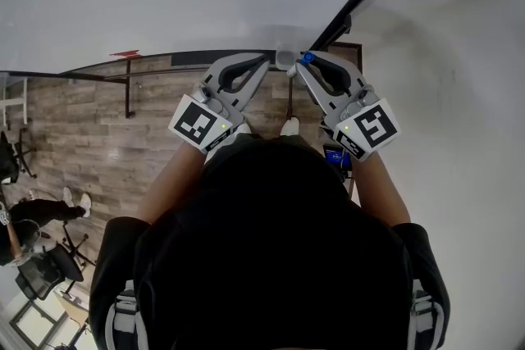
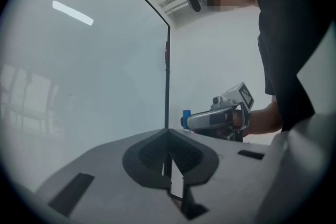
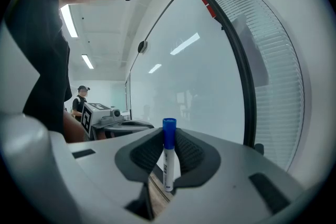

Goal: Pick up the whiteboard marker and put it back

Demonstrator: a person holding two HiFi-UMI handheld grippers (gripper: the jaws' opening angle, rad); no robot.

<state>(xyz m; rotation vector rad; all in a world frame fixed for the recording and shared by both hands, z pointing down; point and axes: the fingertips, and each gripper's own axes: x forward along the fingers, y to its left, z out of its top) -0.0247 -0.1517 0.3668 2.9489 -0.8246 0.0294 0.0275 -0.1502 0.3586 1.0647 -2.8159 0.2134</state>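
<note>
Right gripper view shows the jaws of your right gripper (image 3: 168,136) clamped on the whiteboard marker (image 3: 168,165), which stands upright with its blue cap (image 3: 169,131) topmost, near the whiteboard (image 3: 210,81). Expect it to be light, rigid and smooth. It may pivot, so hold it mid-barrel. The jaws of your left gripper (image 2: 168,134) are closed on nothing.

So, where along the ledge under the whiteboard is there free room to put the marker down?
The ledge looks bare from the red item on the left up to the left gripper. The crowded part is the right end, where the two gripper tips nearly meet and the right gripper holds the marker upright.
</note>
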